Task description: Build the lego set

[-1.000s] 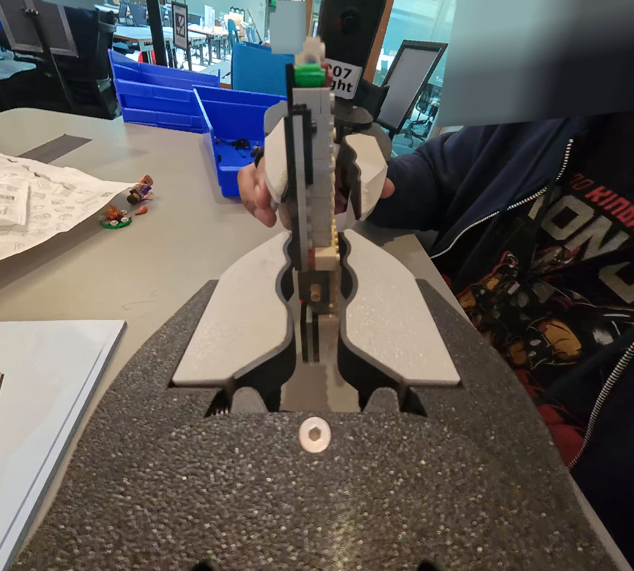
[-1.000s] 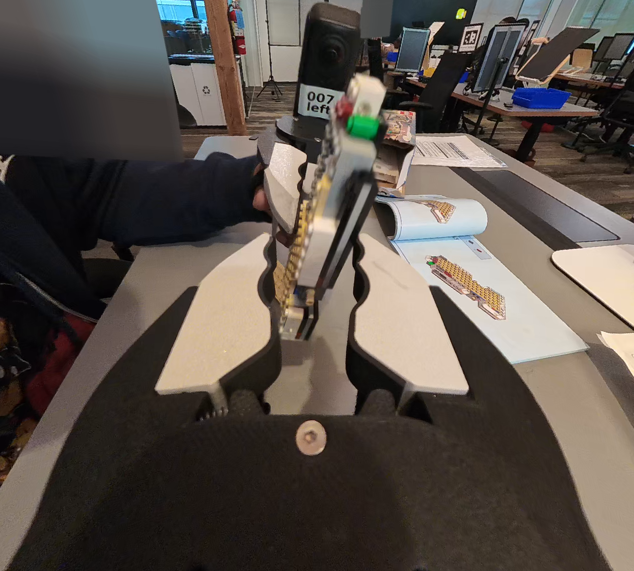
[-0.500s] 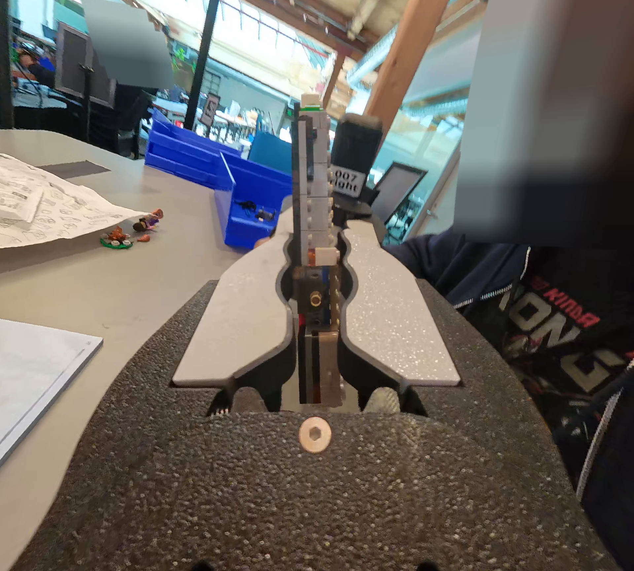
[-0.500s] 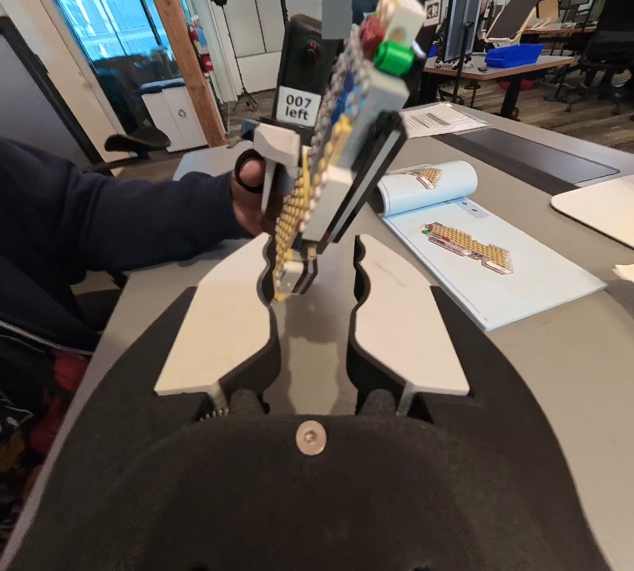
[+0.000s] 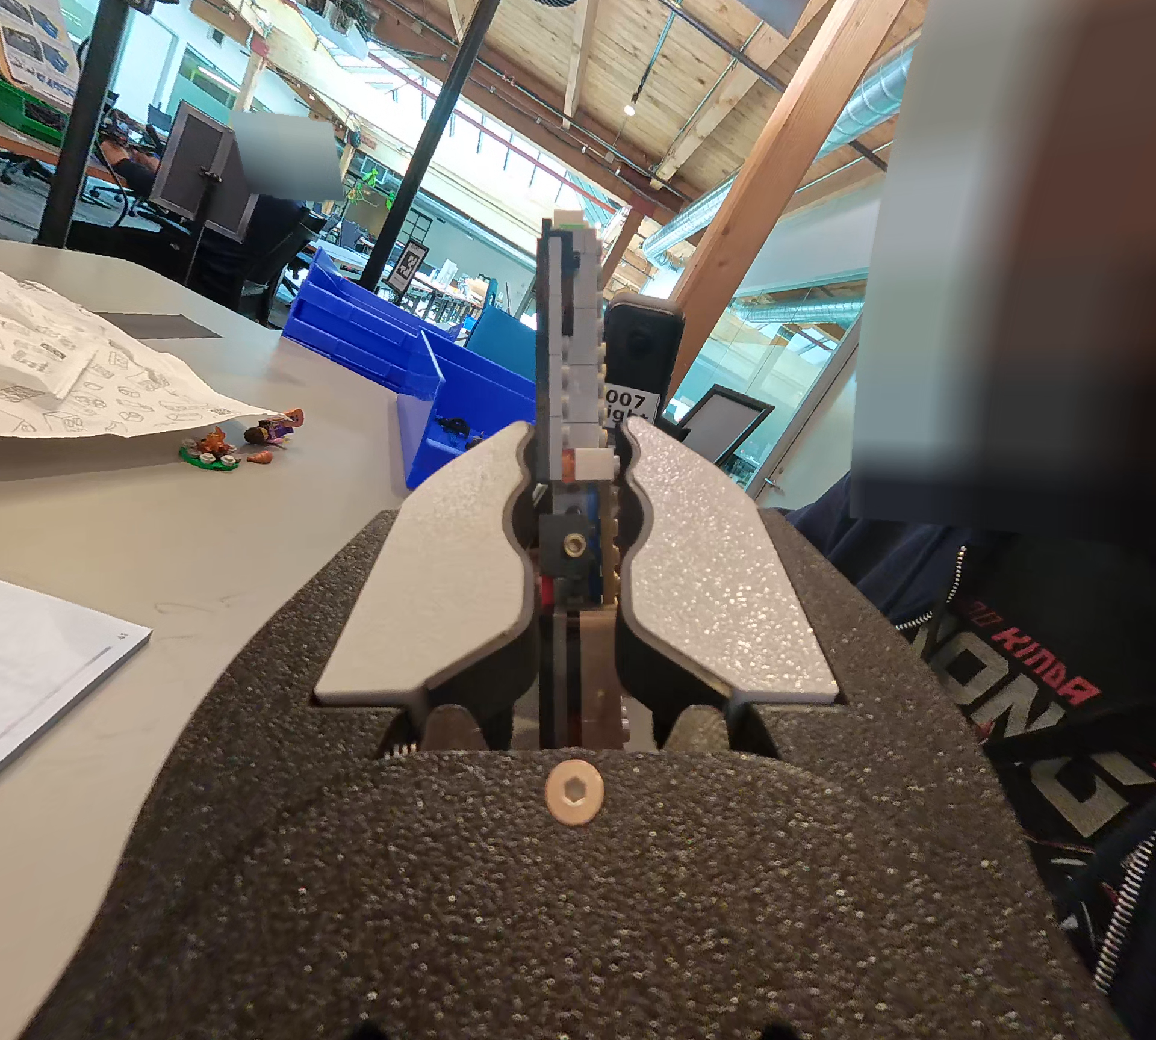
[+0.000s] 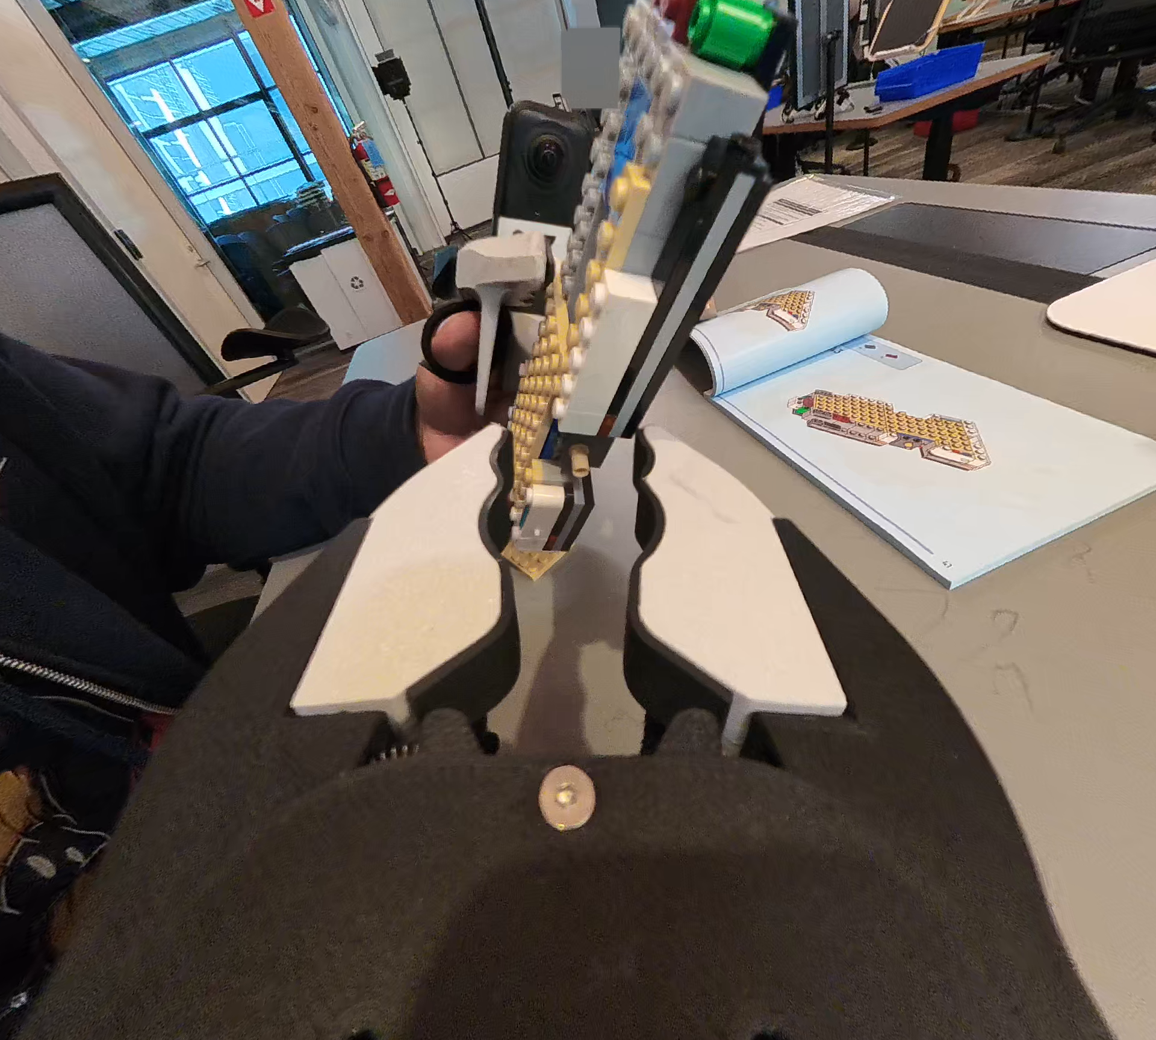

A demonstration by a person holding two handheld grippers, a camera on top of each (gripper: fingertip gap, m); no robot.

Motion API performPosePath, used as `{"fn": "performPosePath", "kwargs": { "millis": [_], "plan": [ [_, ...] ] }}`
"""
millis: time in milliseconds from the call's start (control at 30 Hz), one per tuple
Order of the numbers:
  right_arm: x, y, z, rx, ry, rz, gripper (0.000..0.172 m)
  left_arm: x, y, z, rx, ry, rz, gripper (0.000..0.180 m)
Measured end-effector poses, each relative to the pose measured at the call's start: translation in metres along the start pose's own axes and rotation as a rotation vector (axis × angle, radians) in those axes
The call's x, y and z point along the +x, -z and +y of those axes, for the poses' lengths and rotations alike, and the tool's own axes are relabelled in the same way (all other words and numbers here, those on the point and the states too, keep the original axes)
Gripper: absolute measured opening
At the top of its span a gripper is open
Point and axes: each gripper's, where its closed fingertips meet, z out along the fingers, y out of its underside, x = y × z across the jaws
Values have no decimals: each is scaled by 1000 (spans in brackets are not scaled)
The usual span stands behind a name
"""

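Observation:
My left gripper [image 5: 578, 441] is shut on a long brick model [image 5: 572, 359] of grey, black and tan bricks. It holds the model upright, above the grey table [image 5: 187, 541]. In the right wrist view the model [image 6: 625, 272] leans up to the right, with a green round piece [image 6: 729, 25] at its top. Its lower end sits between the fingers of my right gripper [image 6: 572, 441]. The left pad [image 6: 494, 447] lies against the tan studs. The right pad [image 6: 644, 447] stands apart from the model's black edge, so this gripper is open. The left gripper [image 6: 500, 272] shows behind the model.
Blue bins [image 5: 450, 372] stand at the back of the table. A printed sheet [image 5: 75, 372] and small figure pieces [image 5: 250, 441] lie to the left. An open instruction booklet [image 6: 907, 416] lies to the right. A person's dark sleeve [image 6: 187, 447] is close on the left. The grippers' ends are close to 4 centimetres from one another.
My left gripper has tilted upward with the model still in its grasp. The model's lower end has come deeper between my right gripper's fingers, which have narrowed a little around it.

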Motion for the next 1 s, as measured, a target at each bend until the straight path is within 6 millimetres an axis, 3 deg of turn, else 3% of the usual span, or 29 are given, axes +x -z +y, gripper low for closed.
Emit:
{"fn": "performPosePath", "kwargs": {
  "millis": [400, 667, 1000],
  "plan": [
    [-1, -3, -2, 59, -92, -29, 28, 0, -3, -1, 55, 26, 21, 22],
    [-2, -3, -6, 86, -61, -13, 26, 3, -4, 0, 76, 27, 51, 23],
    [-5, 2, -7, 115, -83, -75, 24, 3, -4, 8, -33, 3, 36, 24]
  ]
}}
